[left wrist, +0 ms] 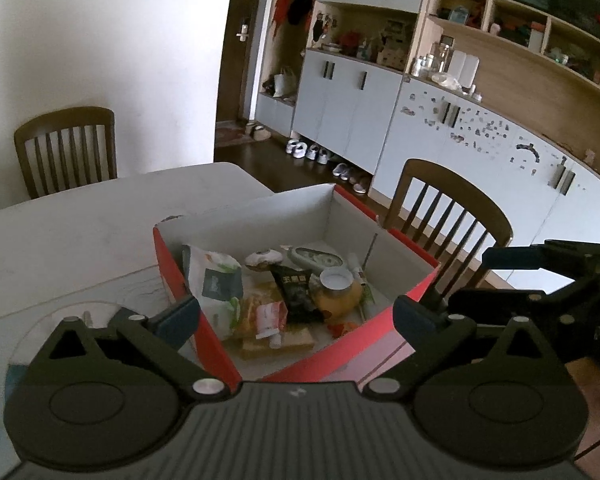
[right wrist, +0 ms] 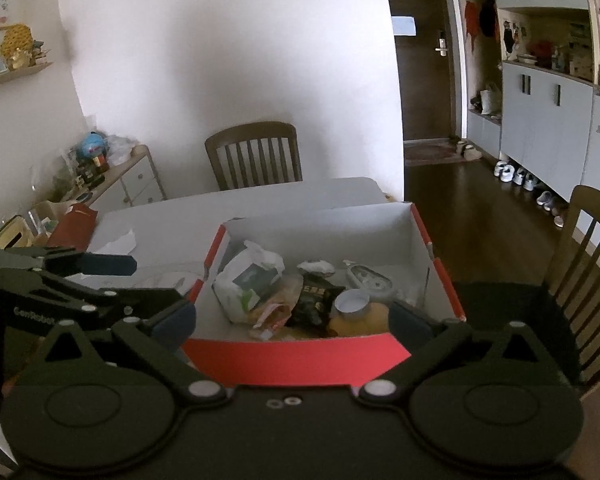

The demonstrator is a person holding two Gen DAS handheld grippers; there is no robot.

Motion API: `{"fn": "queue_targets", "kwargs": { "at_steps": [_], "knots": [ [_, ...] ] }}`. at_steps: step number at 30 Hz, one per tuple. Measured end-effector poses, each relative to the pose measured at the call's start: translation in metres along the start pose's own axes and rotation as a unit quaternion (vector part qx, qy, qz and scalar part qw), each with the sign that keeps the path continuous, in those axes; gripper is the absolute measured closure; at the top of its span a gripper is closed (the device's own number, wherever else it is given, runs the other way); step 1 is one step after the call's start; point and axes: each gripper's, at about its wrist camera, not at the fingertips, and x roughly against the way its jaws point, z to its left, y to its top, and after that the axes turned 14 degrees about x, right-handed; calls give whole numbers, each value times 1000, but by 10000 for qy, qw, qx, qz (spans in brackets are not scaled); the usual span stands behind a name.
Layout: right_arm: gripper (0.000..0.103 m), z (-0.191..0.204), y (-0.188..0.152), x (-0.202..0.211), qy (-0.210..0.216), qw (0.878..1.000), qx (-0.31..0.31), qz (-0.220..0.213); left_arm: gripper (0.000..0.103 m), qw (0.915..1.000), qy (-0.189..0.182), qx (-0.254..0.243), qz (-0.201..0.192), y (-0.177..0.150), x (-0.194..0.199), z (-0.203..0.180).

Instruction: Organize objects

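A red box with white inside [left wrist: 260, 224] [right wrist: 300, 356] stands on the white table. It holds several things: a white and green pouch [left wrist: 216, 284] [right wrist: 248, 280], a black snack packet [left wrist: 296, 292] [right wrist: 312, 300], an orange jar with a white lid [left wrist: 338, 292] [right wrist: 354, 308], a red sachet [left wrist: 268, 316] and a grey oval case [left wrist: 316, 258] [right wrist: 368, 278]. My left gripper [left wrist: 296, 316] is open and empty above the box's near corner. My right gripper [right wrist: 296, 320] is open and empty above the box's near wall. Each gripper also shows in the other's view.
The white table [left wrist: 80, 232] [right wrist: 172, 220] runs to the left and back. Wooden chairs stand behind the table [left wrist: 66, 148] [right wrist: 256, 156] and to the right [left wrist: 448, 208] [right wrist: 588, 264]. Cabinets with shoes below line the right wall [left wrist: 380, 112]. A cluttered sideboard [right wrist: 112, 176] stands at the far left.
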Motion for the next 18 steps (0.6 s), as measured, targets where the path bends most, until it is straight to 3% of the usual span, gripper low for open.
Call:
{"fn": "queue_targets", "kwargs": {
  "at_steps": [8,12,16,18],
  "knots": [
    [0,2,-3,2,11,10000,10,30,0,9998,-134,-84,-145,-11,9,-3],
    [0,2,-5,5,47,10000,8,16,0,9993,71,-228,-298,-13,15,-8],
    [0,4,-6,5,55,10000,28,27,0,9995,-139,-95,-280,-14,17,-7],
    [0,4,-6,6,44,10000,37,35,0,9992,-19,-141,-363,-14,18,-9]
  ]
}}
